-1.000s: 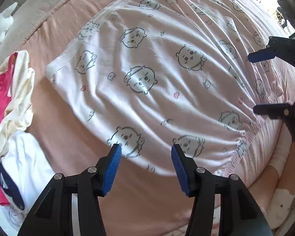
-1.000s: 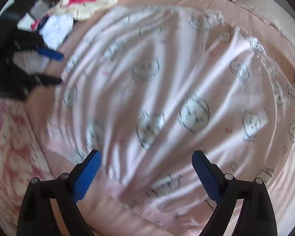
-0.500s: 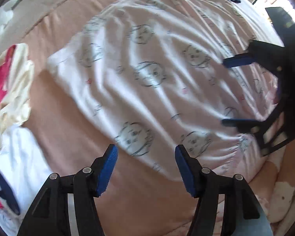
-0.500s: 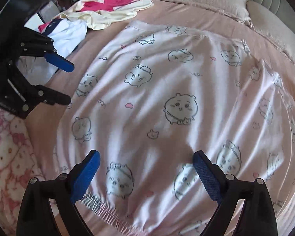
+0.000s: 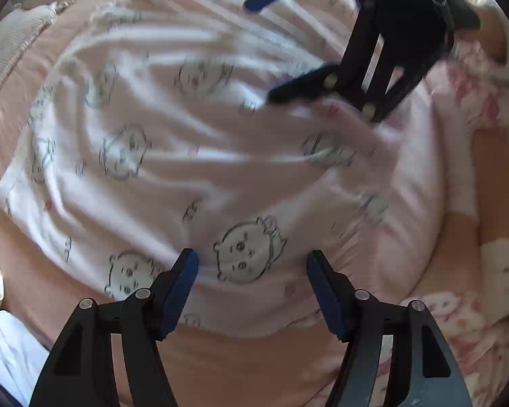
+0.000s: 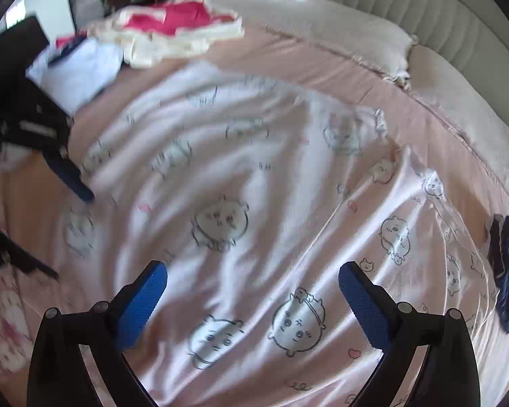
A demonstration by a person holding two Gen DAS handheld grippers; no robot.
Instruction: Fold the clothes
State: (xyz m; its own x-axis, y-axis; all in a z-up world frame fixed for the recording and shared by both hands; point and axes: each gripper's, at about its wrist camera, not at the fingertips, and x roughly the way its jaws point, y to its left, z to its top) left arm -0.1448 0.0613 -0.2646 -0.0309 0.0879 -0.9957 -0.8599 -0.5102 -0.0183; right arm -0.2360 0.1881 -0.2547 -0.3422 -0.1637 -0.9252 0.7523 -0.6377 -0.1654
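Pink printed garment (image 5: 200,176) lies spread on the bed (image 5: 254,359) beneath both grippers; left gripper (image 5: 251,288) is opening, empty, right gripper (image 6: 252,302) is opening wide, empty; clothes pile (image 6: 166,34) upper left.

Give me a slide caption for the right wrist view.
Right gripper, jaws opening, above a pink cartoon-print garment spread on the bed.

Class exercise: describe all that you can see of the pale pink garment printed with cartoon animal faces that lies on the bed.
The pale pink garment is thin, soft-looking cloth printed with outlined round animal faces and small hearts. It lies spread out and rippled with creases on the peach-pink bed sheet, which shows around its near edge. One edge looks gathered, though blur hides the detail. Both grippers hang above it; neither holds it.
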